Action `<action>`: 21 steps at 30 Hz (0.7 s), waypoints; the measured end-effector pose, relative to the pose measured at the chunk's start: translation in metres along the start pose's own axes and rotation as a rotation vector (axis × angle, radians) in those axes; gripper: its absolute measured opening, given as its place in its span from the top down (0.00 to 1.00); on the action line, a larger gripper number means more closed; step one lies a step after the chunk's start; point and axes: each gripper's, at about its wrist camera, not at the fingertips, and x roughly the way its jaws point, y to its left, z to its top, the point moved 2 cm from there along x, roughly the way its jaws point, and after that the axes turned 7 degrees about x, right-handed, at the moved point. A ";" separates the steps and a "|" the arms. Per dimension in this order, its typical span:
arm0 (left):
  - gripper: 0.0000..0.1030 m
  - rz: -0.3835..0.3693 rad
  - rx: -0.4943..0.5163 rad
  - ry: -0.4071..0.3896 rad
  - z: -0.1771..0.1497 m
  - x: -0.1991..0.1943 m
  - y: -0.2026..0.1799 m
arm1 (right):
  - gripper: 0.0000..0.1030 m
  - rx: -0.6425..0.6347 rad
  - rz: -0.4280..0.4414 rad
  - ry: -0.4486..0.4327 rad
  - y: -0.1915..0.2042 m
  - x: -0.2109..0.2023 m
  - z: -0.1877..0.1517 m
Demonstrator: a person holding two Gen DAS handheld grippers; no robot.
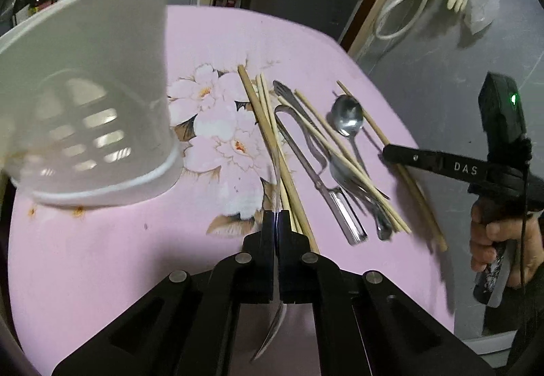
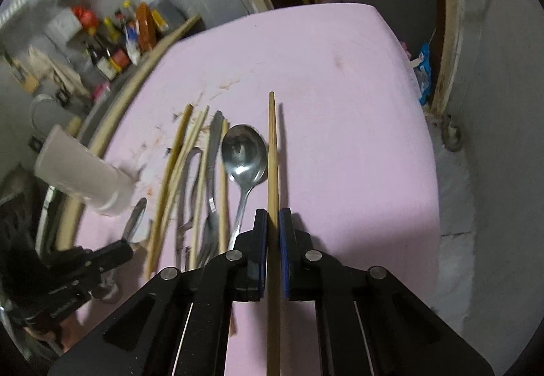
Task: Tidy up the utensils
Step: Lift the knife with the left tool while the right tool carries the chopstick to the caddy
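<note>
The right gripper is closed on a long pale wooden chopstick, and the left gripper pinches a thin shiny metal utensil edge-on.

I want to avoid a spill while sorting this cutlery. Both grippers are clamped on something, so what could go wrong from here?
1. The left gripper pinches a thin metal utensil edge-on; it could twist or slip out.
2. The right gripper holds one chopstick beside the spoon; swinging it may knock the spoon or the pile.
3. The white holder looks tipped over with its mouth sideways, so anything dropped in could slide back out.
</note>
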 end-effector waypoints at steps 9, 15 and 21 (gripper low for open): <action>1.00 -0.067 -0.067 -0.276 -0.022 -0.053 0.008 | 0.96 -0.031 0.131 -0.351 0.020 -0.055 -0.055; 1.00 -0.040 -0.055 -0.491 -0.006 -0.093 0.011 | 0.96 -0.174 0.223 -0.604 0.078 -0.082 -0.064; 1.00 0.010 -0.060 -0.647 0.020 -0.121 0.022 | 0.96 -0.265 0.301 -0.797 0.137 -0.091 -0.051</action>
